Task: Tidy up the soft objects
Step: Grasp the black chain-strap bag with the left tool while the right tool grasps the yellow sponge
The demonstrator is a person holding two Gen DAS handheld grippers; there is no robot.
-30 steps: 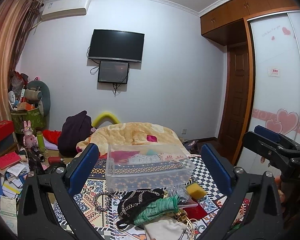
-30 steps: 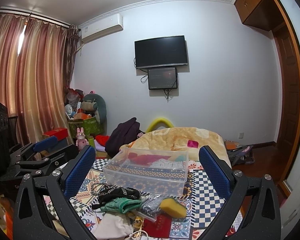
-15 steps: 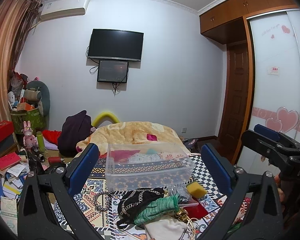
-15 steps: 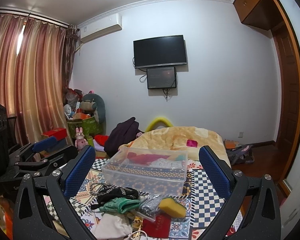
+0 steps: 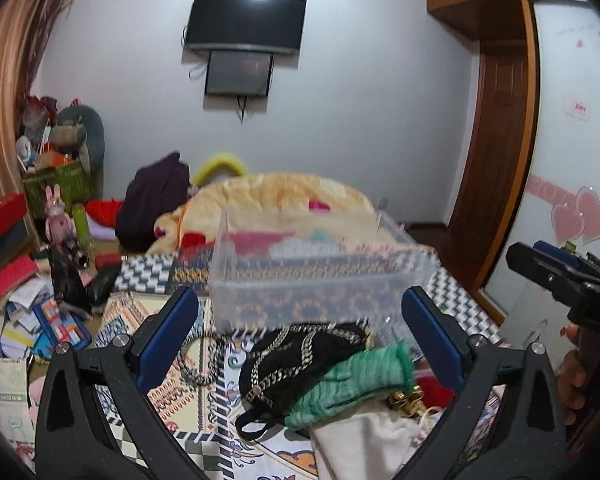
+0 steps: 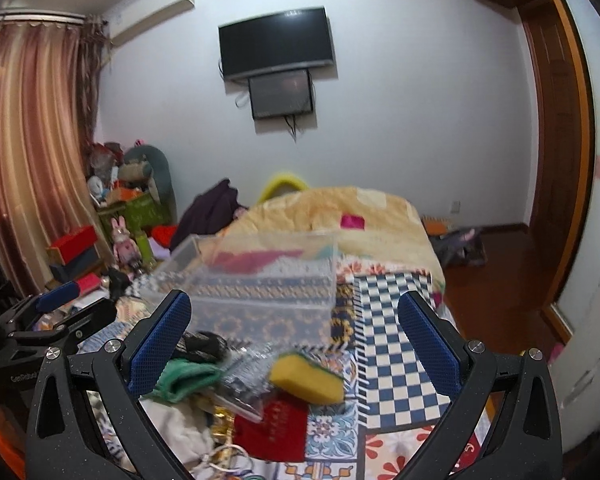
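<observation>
We read the task as barely begun. The clear bin [image 5: 316, 276] holds a few cloths; in front of it lie the black pouch [image 5: 300, 356], green cloth [image 5: 352, 384] and yellow sponge [image 6: 306, 378]. Left gripper [image 5: 300, 336] and right gripper [image 6: 294, 340] gape wide, empty.

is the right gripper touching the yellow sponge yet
Apart. The right wrist view shows the right gripper wide open, its fingers clear of the yellow sponge.

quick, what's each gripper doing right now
Left gripper: open, holding nothing, above the black bag.
Right gripper: open, holding nothing, above the sponge.
</observation>
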